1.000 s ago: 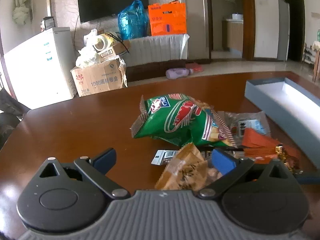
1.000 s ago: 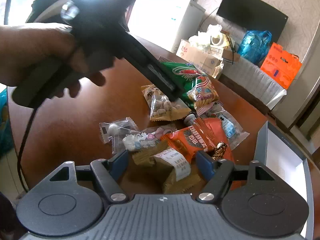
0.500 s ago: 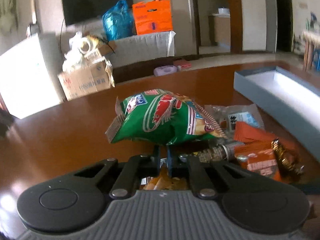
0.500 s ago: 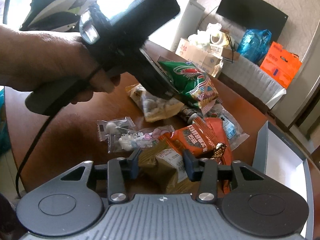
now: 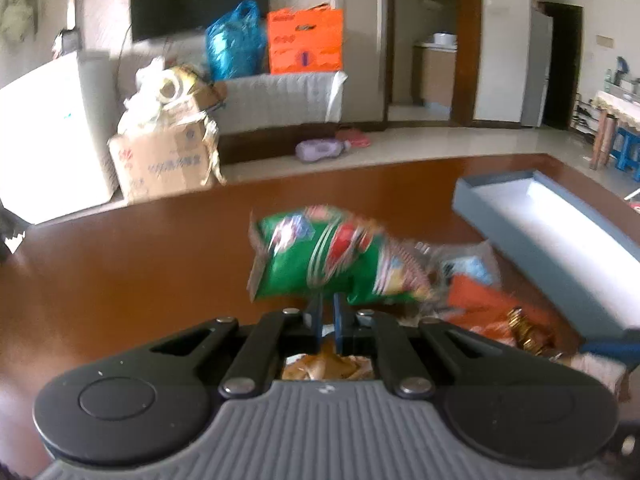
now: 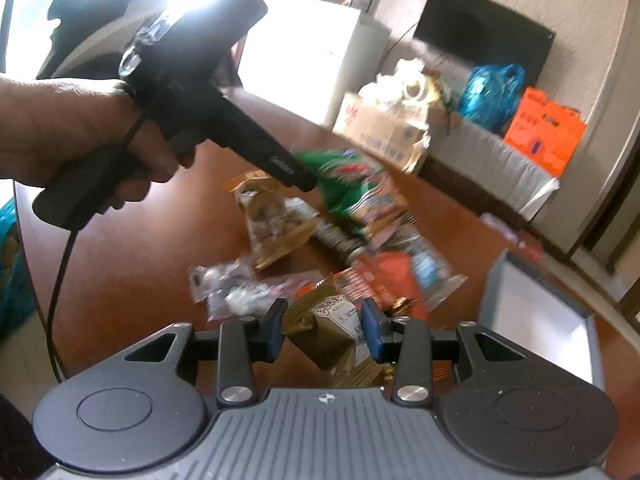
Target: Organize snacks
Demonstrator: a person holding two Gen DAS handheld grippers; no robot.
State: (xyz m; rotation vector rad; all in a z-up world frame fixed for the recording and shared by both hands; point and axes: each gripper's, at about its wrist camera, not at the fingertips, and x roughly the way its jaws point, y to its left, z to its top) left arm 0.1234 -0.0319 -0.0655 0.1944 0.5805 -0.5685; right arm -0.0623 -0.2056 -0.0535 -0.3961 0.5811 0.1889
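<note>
1. The green snack bag [image 5: 332,258] hangs clear of the table [image 5: 120,272], pinched at its lower edge in my left tongs [image 5: 327,312], shut tight on it.
2. My right tongs [image 6: 322,322] are closing on the brown packet [image 6: 332,332], pads pressing its sides.
3. The rest of the snack pile [image 6: 280,248] lies mid-table; the grey box [image 5: 560,236] waits at the right edge.
4. I'd say pick-up is done; next, carry both over the box rim and release.

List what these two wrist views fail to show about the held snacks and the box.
- Green bag, left view: print motion-blurred.
- Brown packet, right view: lower end hidden behind the gripper body, label too small.
- Grey box: far end cut off by the frame in both views.
</note>
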